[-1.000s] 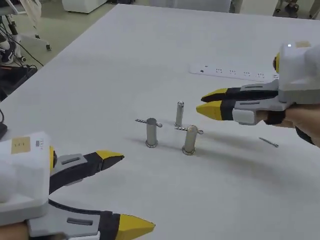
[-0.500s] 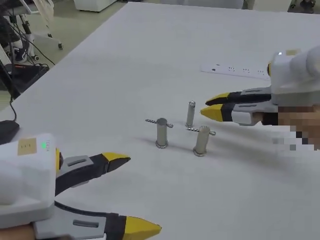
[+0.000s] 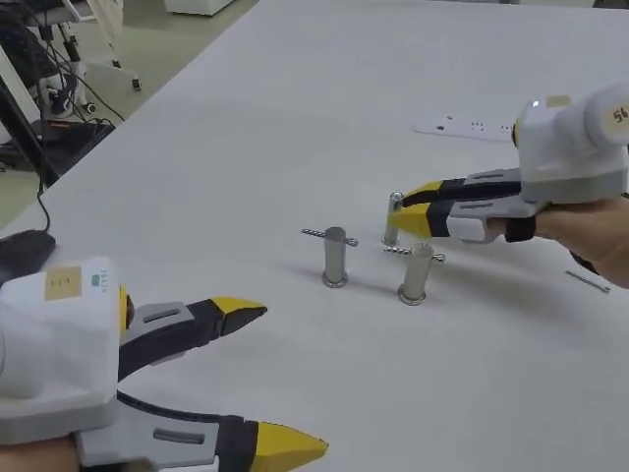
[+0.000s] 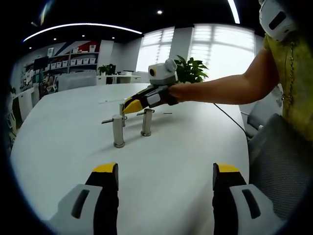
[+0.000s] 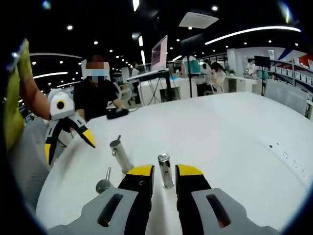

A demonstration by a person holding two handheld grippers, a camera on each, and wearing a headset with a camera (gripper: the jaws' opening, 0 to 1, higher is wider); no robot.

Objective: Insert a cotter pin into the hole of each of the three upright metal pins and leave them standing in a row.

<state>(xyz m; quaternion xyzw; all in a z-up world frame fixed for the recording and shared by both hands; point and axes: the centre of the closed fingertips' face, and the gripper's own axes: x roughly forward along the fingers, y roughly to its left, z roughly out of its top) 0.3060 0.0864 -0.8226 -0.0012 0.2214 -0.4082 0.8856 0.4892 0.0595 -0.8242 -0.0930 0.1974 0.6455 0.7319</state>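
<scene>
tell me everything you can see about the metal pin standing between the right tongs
The metal pin is a slim, shiny silver cylinder with a slightly wider rounded cap, and its shaft looks bare. It stands upright on the white table, between the yellow tips of the right tongs, which sit close on either side. Whether the tips touch it cannot be told.

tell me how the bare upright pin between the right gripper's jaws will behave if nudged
The bare pin looks tall and narrow, so a sideways nudge from the right gripper would probably tip it. Round polished metal: likely stiff, somewhat slippery, and apt to roll on the smooth table once down.
</scene>
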